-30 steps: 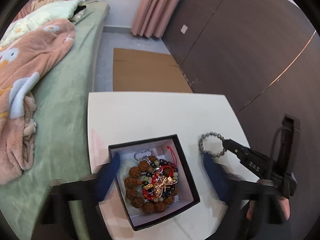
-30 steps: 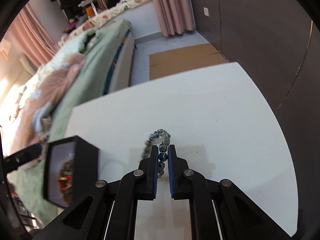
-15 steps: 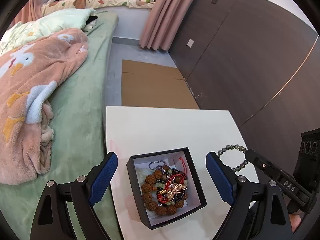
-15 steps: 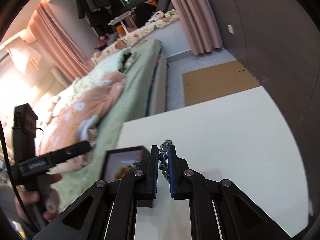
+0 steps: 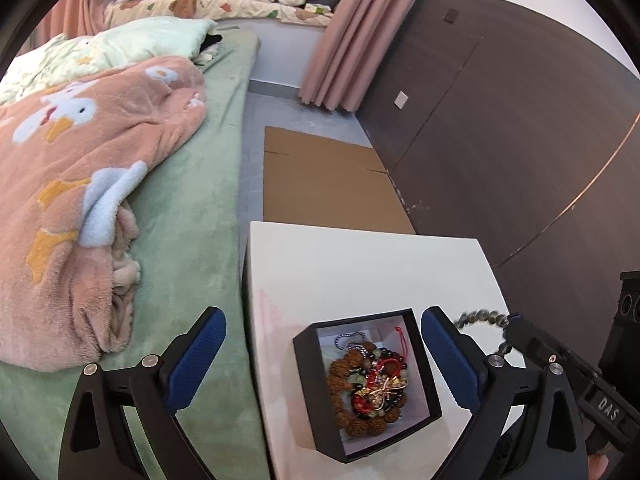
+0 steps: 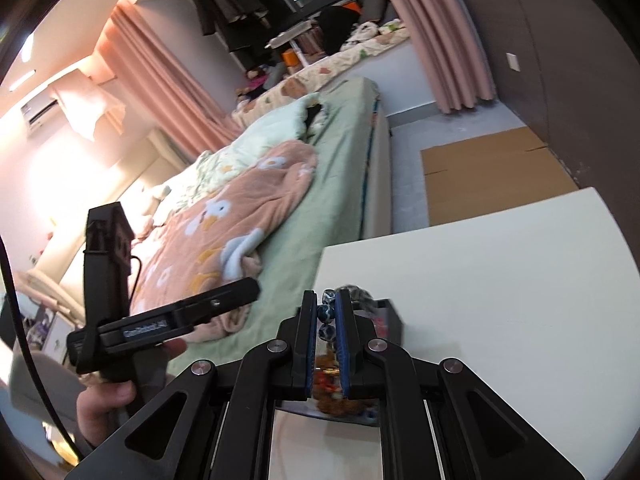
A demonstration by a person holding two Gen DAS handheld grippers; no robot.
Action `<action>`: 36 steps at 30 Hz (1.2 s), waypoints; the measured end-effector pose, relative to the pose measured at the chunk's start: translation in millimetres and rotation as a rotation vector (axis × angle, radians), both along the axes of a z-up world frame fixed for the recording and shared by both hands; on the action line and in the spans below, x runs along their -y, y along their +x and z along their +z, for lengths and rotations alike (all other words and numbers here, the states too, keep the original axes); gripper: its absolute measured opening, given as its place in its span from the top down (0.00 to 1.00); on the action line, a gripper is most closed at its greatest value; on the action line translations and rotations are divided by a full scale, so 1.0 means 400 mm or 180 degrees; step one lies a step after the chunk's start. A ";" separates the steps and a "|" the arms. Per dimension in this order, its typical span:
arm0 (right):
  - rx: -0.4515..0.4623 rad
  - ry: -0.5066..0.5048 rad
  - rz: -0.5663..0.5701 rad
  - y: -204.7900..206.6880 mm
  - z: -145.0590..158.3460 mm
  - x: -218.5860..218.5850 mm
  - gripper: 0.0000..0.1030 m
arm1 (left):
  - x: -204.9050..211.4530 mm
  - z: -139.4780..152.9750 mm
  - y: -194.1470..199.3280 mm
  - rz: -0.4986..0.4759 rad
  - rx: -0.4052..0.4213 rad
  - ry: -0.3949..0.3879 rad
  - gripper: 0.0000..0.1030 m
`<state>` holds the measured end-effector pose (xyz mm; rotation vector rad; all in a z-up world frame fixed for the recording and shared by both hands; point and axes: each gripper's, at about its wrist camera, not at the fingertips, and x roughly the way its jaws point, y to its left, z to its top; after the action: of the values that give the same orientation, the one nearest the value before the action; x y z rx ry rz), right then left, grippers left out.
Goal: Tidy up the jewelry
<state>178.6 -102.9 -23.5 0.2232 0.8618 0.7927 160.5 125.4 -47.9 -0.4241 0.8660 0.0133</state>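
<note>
Both tongs show: the left gripper (image 5: 322, 356) has just been opening and stands wide, nothing between its pads, the box (image 5: 360, 436) below it on the table (image 5: 360, 264). The right gripper (image 6: 327, 312) is clamped on a bracelet (image 6: 328, 312). Only the left view shows the jewelry heap (image 5: 366, 384) clearly and the bracelet's blurred loop; the right view hides most of the box and shows a hand (image 6: 104, 404).

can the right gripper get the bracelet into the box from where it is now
Probably yes. The right gripper is shut on the grey bead bracelet beside the open black box, and the wide-open left gripper does not cover the box's top.
</note>
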 end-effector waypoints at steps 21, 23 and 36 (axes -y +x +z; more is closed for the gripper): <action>-0.0489 0.0050 -0.0331 0.013 -0.026 0.115 0.26 | 0.019 0.067 -0.037 0.0002 0.0109 0.0037 0.02; -0.0449 0.0010 -0.0370 0.000 -0.005 0.139 0.26 | 0.031 0.079 -0.045 -0.0012 0.0125 0.0061 0.02; -0.0142 -0.0264 -0.0674 -0.097 0.140 0.289 0.14 | 0.132 0.157 -0.159 -0.0072 0.0384 0.0204 0.02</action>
<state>139.8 -218.6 32.6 0.2550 0.8950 0.5553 96.8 72.6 14.9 -0.3515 0.7496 -0.0053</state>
